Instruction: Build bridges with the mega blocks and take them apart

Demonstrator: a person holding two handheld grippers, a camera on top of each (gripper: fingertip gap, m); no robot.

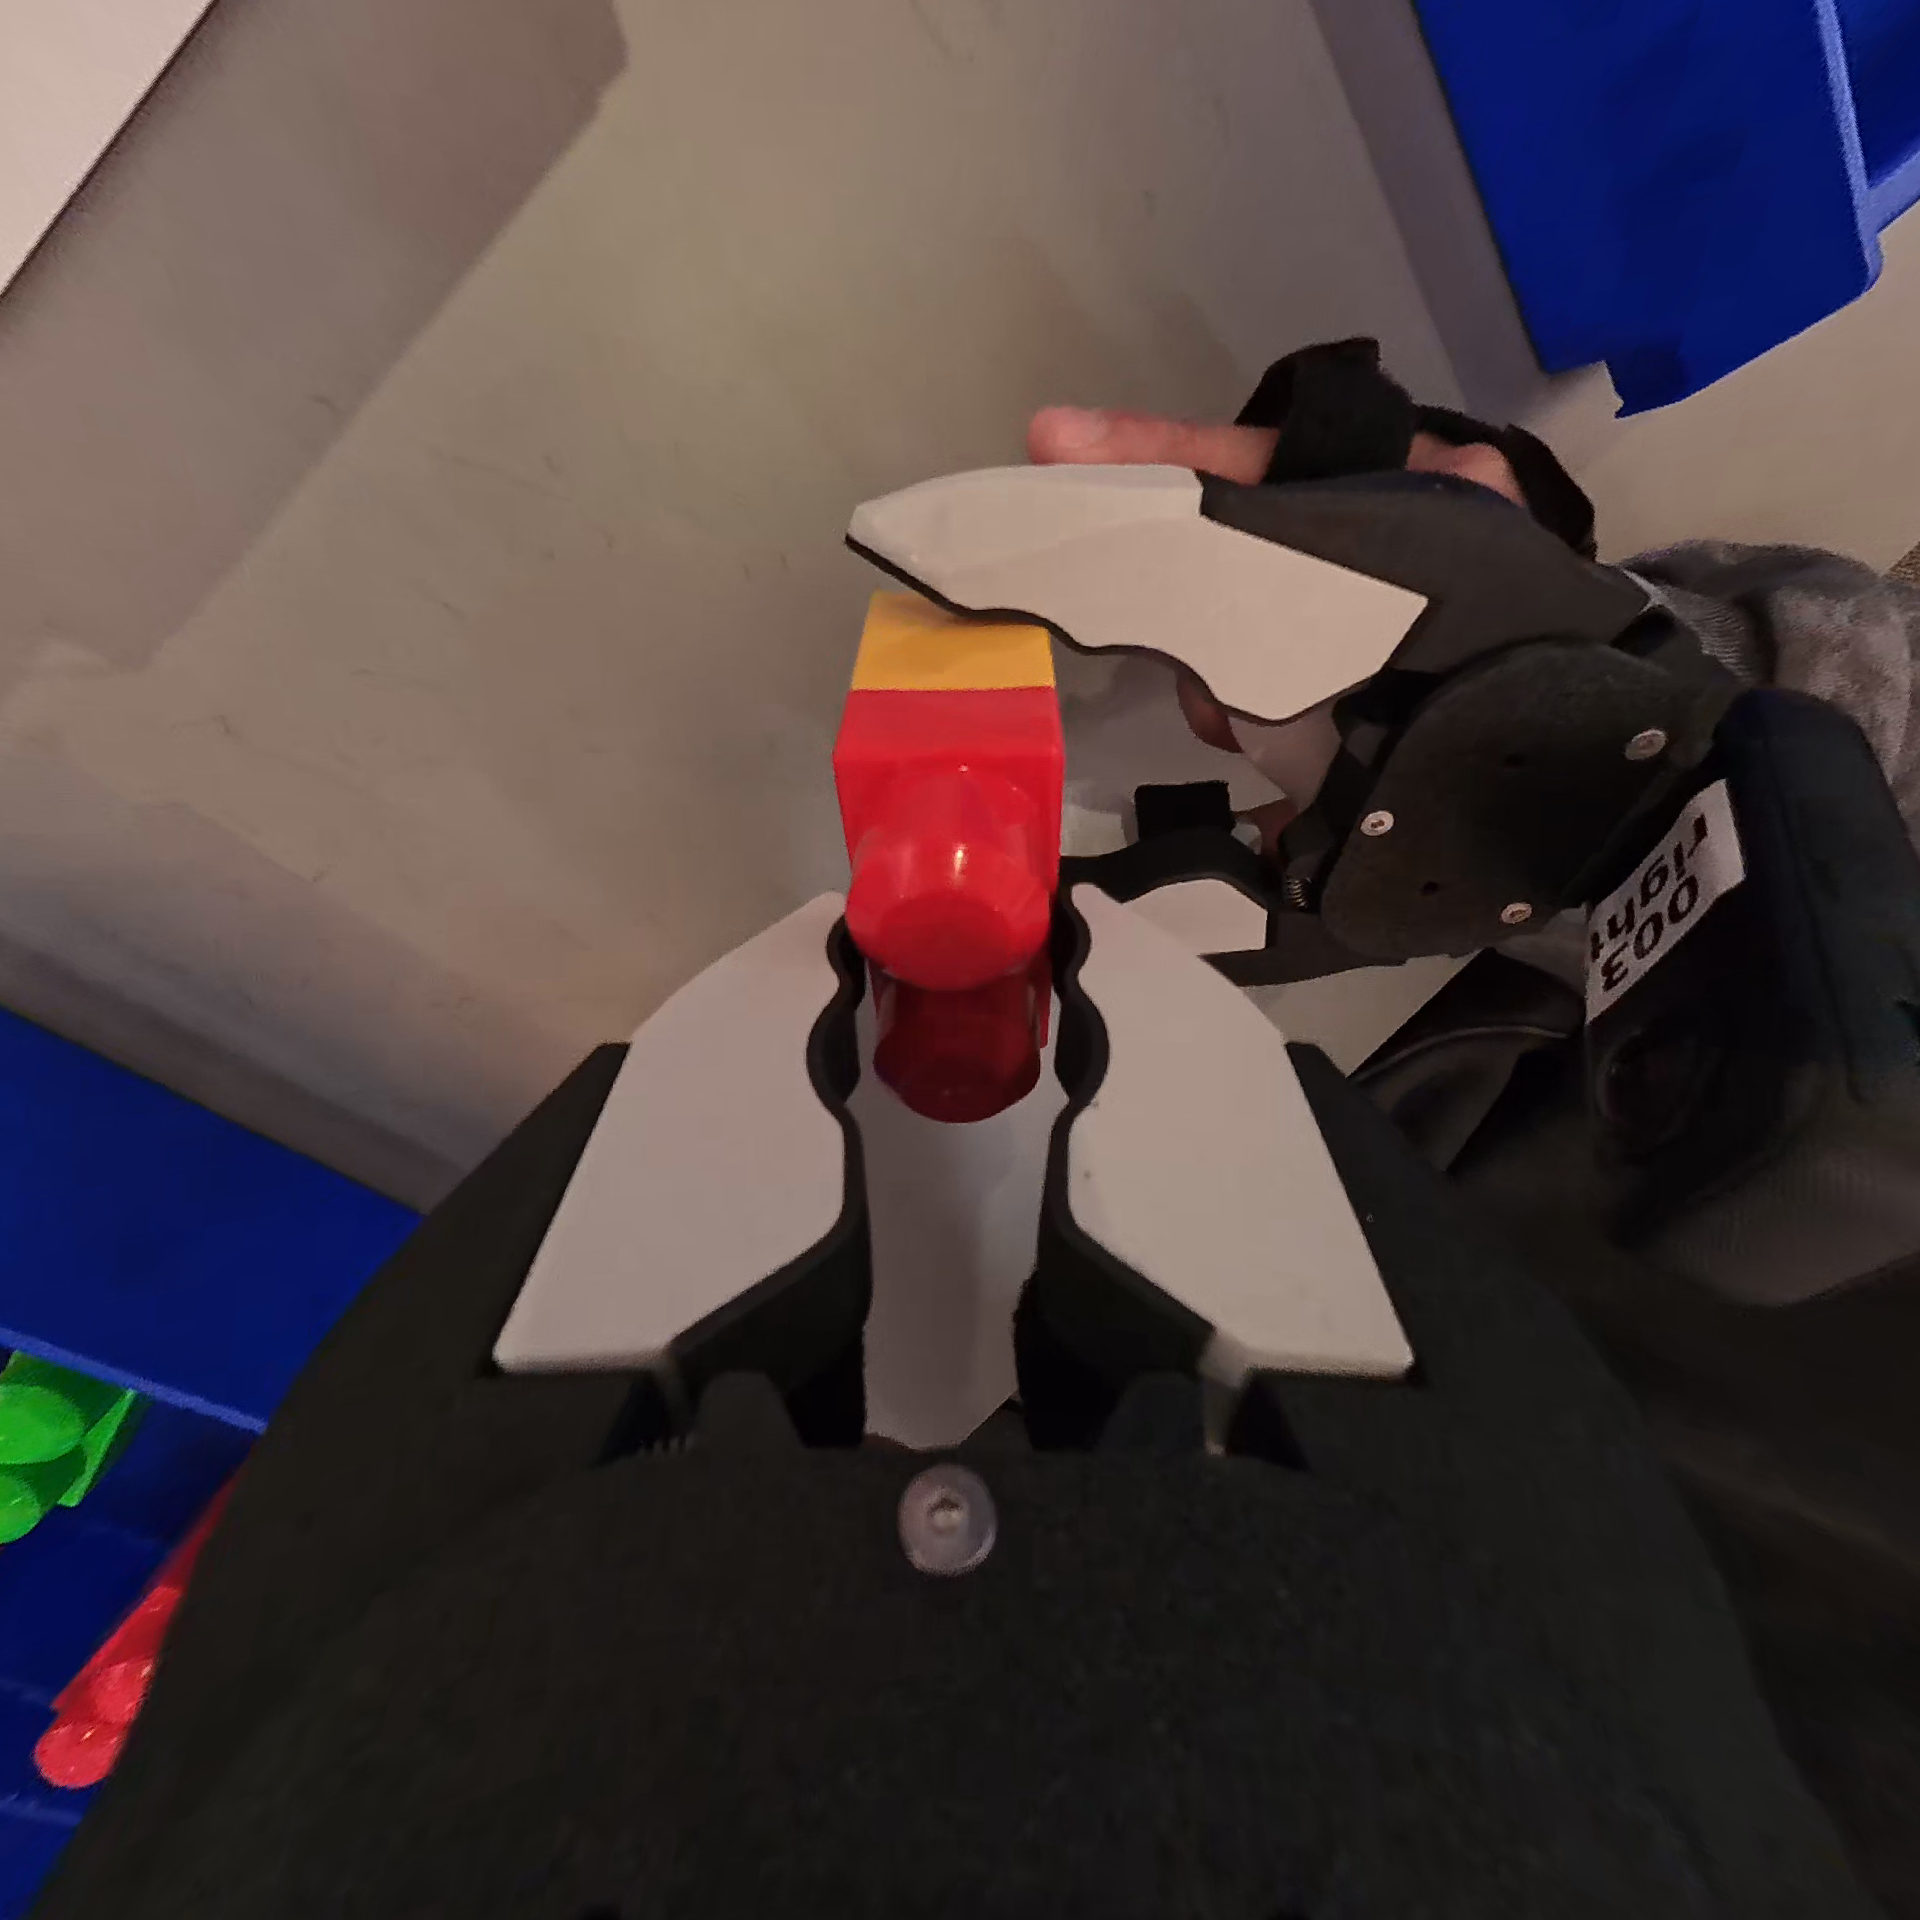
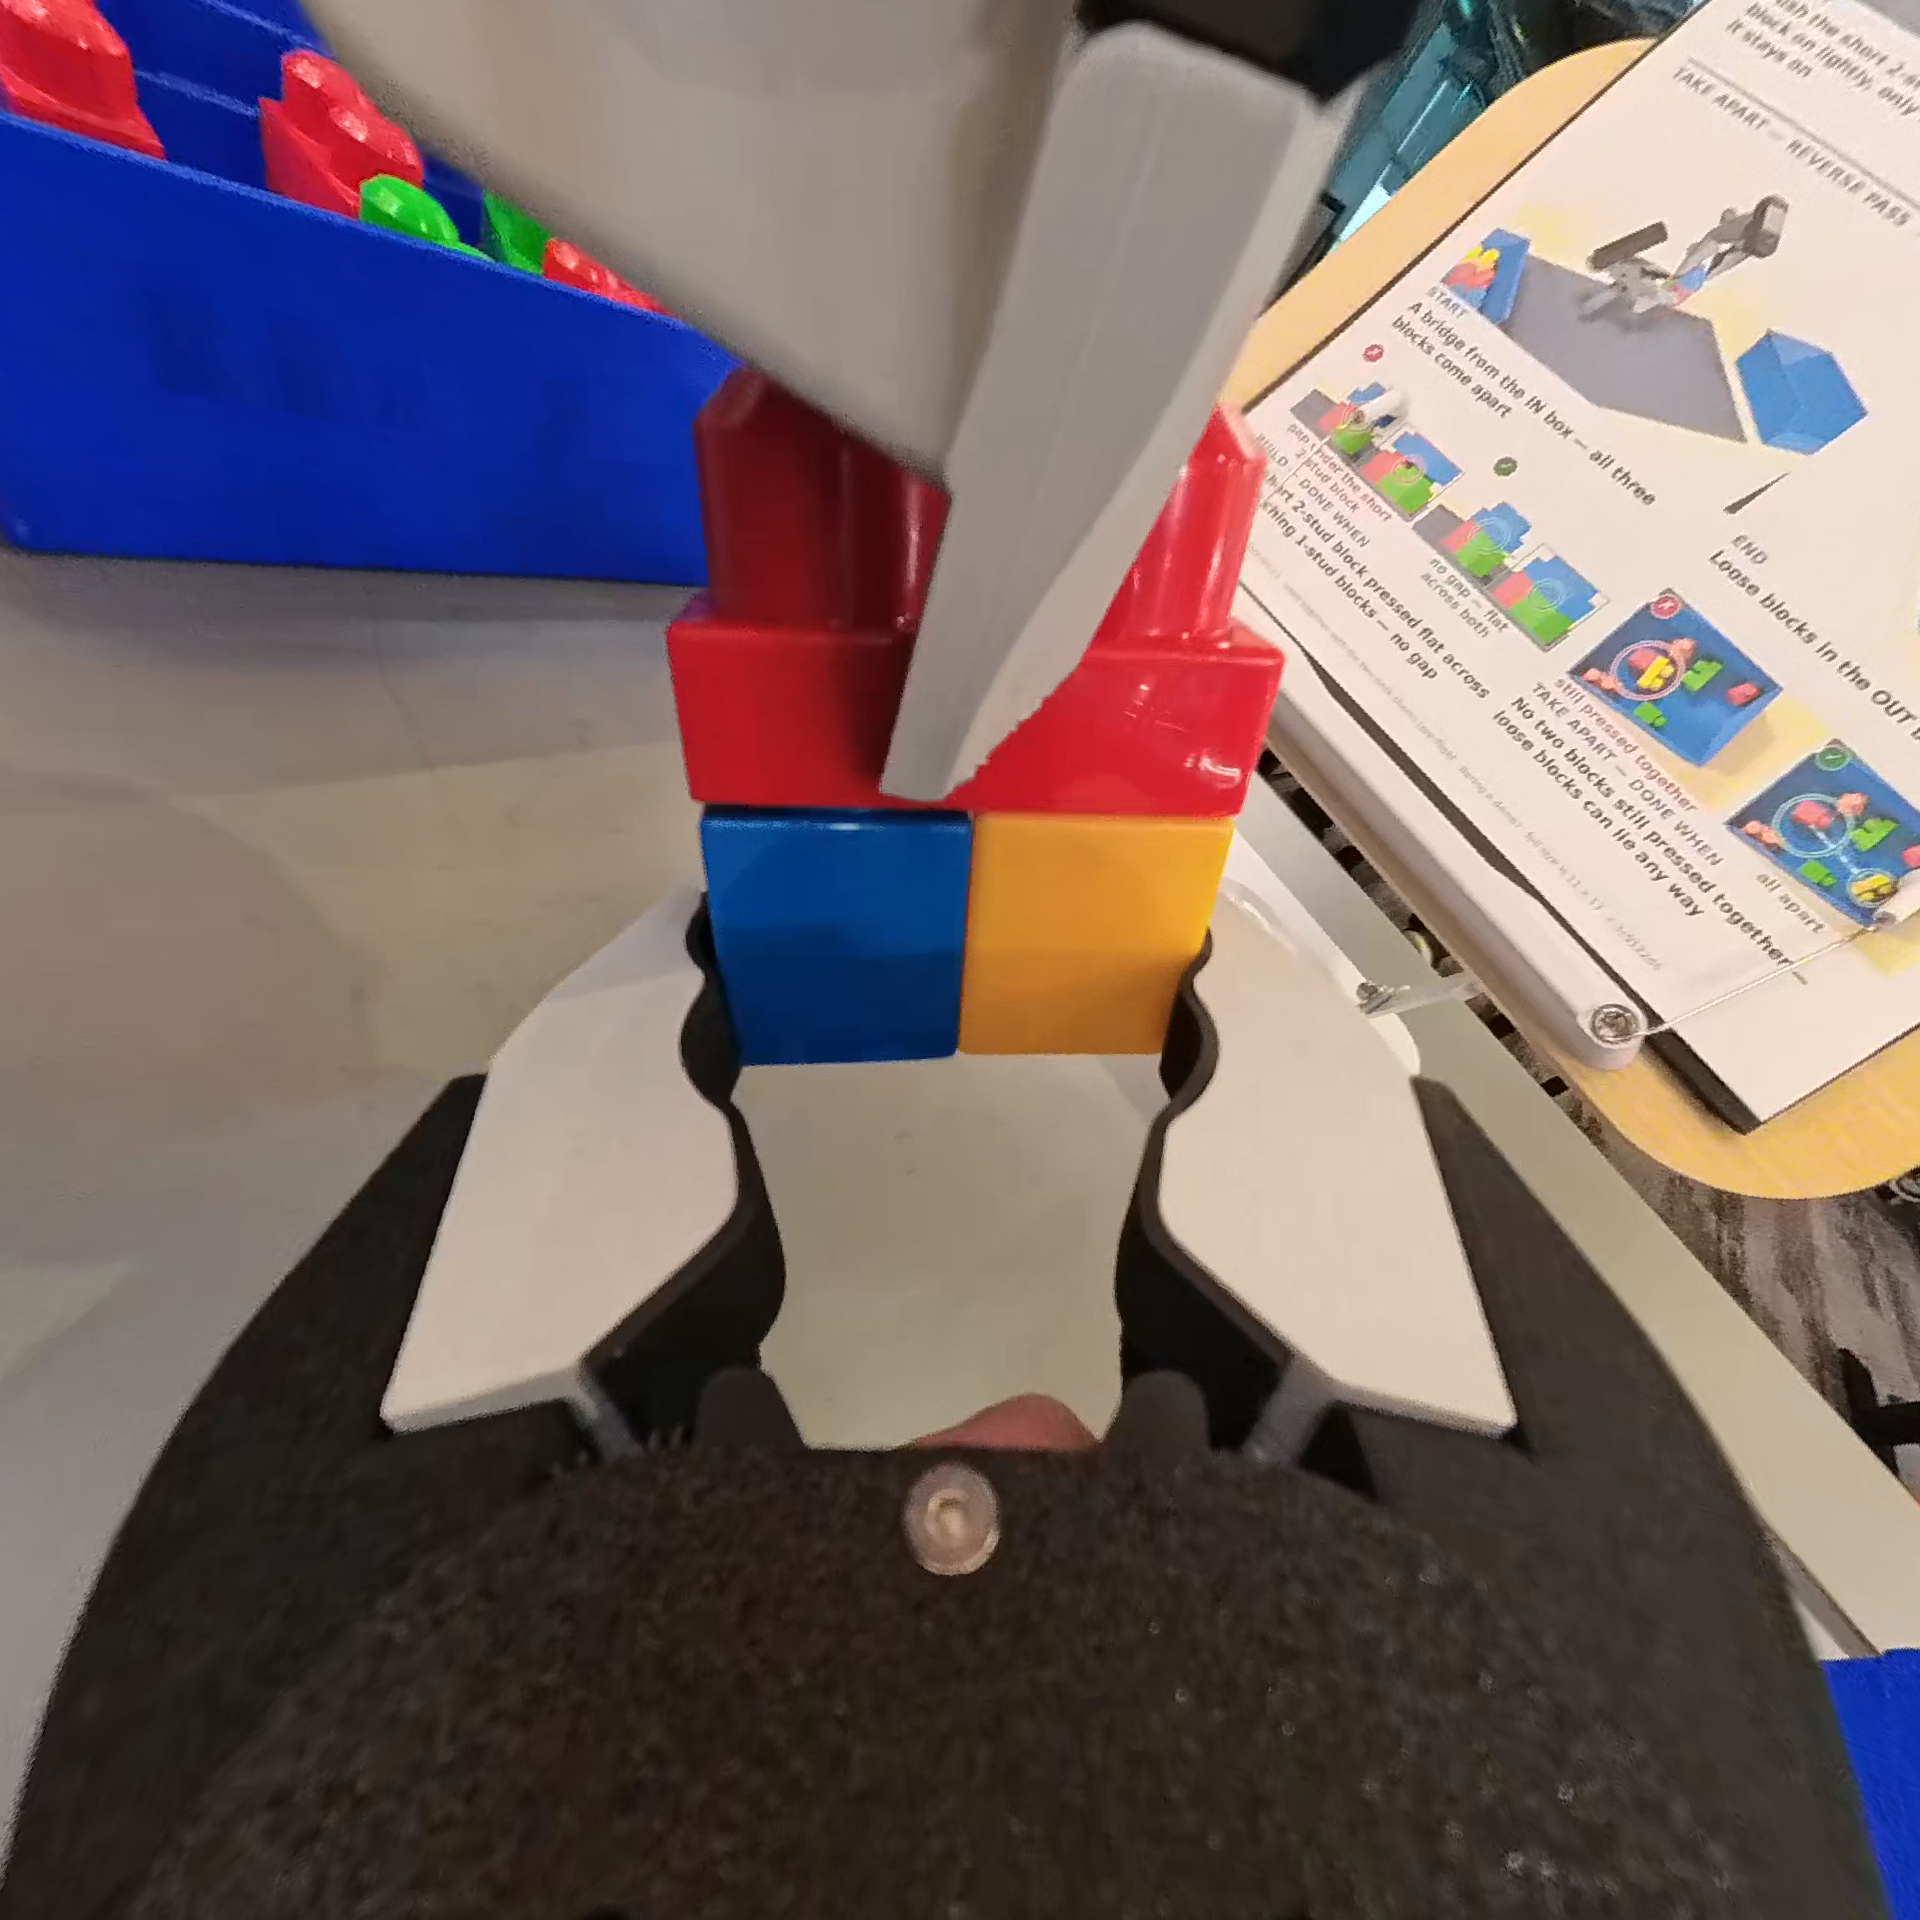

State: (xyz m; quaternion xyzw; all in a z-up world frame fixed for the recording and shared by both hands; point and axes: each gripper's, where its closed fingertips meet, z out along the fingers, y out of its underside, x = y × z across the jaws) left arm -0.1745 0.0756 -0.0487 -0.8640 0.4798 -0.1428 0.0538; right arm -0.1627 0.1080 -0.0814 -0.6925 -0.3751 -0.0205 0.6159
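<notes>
left wrist view: the left gripper [image 1: 951, 935] has its two grey fingers drawn in narrow around a red block [image 1: 951, 821], pinching it at the sides just below its studs, which point back toward the camera. a yellow block [image 1: 951, 649] sits pressed against the far face of the red one. the right gripper [image 1: 1117, 727] comes in from the right, one grey finger [image 1: 1132, 582] lying over the yellow block and the other mostly hidden behind the blocks; a person's hand [image 1: 1143, 436] shows behind it. the blocks are held above a pale table [image 1: 468, 520]. a blue bin [image 1: 1662, 187] stands at the upper right, and another blue bin [image 1: 135, 1195] at the lower left holds green and red blocks.

right wrist view: the right gripper [image 2: 951, 977] holds a blue block [image 2: 836, 935] and the yellow block [image 2: 1086, 930] side by side, its fingers spread to the width of the pair and touching their outer faces. the red block [image 2: 1132, 717] spans both, studs pointing away. a grey finger [image 2: 997, 520] of the left gripper crosses the red block's middle. a blue bin [image 2: 312, 416] with red and green blocks lies at the upper left; a printed instruction sheet [image 2: 1662, 468] on a clipboard rests at the right.
</notes>
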